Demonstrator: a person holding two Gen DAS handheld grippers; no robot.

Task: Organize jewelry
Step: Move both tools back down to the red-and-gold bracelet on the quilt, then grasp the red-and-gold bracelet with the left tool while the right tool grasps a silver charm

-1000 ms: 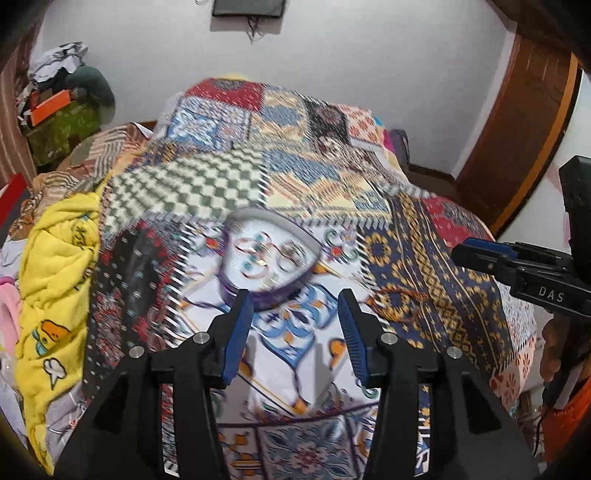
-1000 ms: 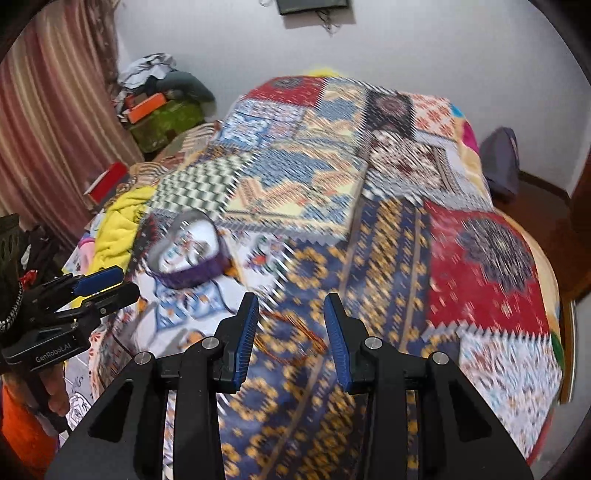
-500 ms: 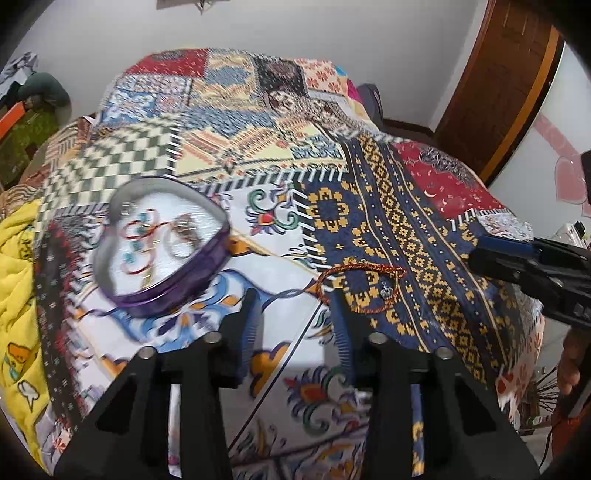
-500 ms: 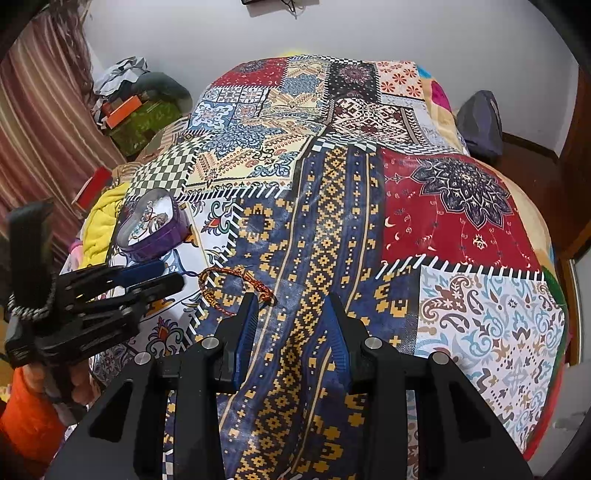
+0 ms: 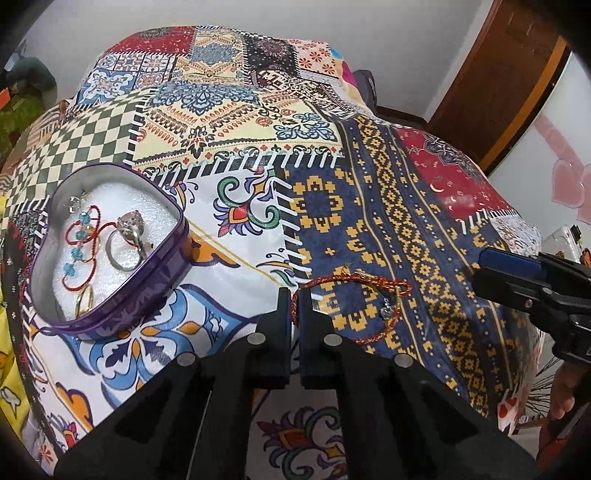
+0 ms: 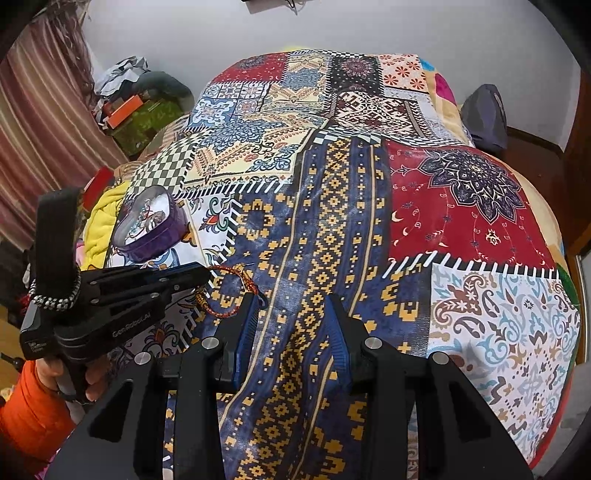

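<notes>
Patchwork bedspread (image 6: 461, 221) covering the bed, yellow blanket (image 6: 99, 221) bunching at its edge, striped curtain (image 6: 40, 122) hanging beside piled clutter (image 6: 136, 107), dark bag (image 6: 484, 114) leaning against the white wall (image 6: 406, 26), wooden door (image 5: 495, 85) standing behind.

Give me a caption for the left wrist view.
Left gripper pinches a red braided bracelet beside the heart-shaped tin.

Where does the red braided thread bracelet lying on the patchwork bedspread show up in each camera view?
Left wrist view: the red braided thread bracelet lies low centre, its near end pinched in the shut left gripper.
Right wrist view: lower left, looped between the left gripper and the right gripper's left finger.
Shared landmark: the purple heart-shaped tin, left of the bracelet in both.
</notes>
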